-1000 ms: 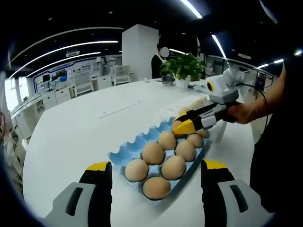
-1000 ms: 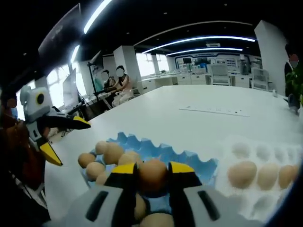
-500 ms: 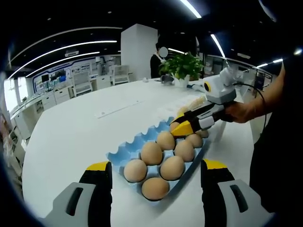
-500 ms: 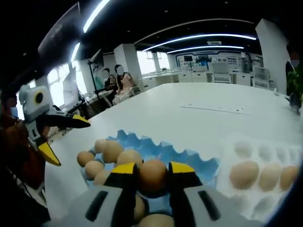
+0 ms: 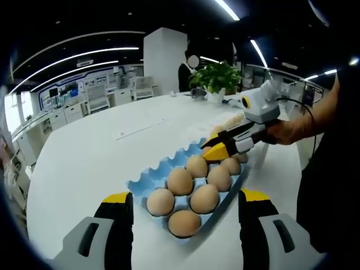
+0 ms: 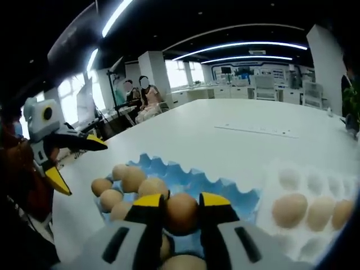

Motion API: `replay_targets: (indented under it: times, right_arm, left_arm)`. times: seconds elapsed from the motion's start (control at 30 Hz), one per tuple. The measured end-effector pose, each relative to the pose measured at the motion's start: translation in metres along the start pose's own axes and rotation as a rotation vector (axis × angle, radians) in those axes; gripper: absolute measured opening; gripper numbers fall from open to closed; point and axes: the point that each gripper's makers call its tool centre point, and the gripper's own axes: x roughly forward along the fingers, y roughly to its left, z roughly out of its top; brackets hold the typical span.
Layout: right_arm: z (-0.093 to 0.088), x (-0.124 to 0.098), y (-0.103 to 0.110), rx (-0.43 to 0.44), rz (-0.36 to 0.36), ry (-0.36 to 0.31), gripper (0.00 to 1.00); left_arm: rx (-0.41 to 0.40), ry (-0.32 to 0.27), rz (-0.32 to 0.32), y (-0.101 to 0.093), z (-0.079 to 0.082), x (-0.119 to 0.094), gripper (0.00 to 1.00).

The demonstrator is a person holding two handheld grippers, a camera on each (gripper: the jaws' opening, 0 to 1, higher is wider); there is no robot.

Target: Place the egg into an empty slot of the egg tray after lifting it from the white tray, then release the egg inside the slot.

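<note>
A blue egg tray (image 5: 151, 179) holds several brown eggs (image 5: 181, 181) in the middle of a white table. My right gripper (image 6: 181, 201) is shut on a brown egg (image 6: 181, 215), held just over the tray's far end (image 6: 228, 187). From the left gripper view, this right gripper (image 5: 215, 143) reaches in from the right, its yellow jaws hiding most of the egg. The white tray (image 6: 288, 175) lies to the right with a few eggs (image 6: 288, 209). My left gripper (image 5: 185, 198) stands open at the blue tray's near end; it also shows as the open left gripper (image 6: 79, 167).
A person's hand (image 5: 288, 133) holds the right gripper. A potted plant (image 5: 217, 79) stands at the table's far edge, and a paper strip (image 5: 140, 129) lies on the table beyond the trays. Seated people (image 6: 138, 97) are in the background.
My right gripper has edged slightly farther over the blue tray and a little lower, the egg still held. The left gripper has hardly moved.
</note>
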Motion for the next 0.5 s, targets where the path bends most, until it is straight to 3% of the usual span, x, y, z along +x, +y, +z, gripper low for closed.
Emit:
replay_targets:
  times: [0.37,0.5]
  right_arm:
    - [-0.004,-0.017,-0.003,0.078,0.02,-0.007,0.25]
    - [-0.004,-0.026,-0.007,0.053,0.0,-0.016,0.25]
  left_arm:
    - [0.002,-0.003,-0.001,-0.002,0.002,0.0,0.76]
    - [0.002,-0.004,-0.003,-0.002,0.002,0.001,0.76]
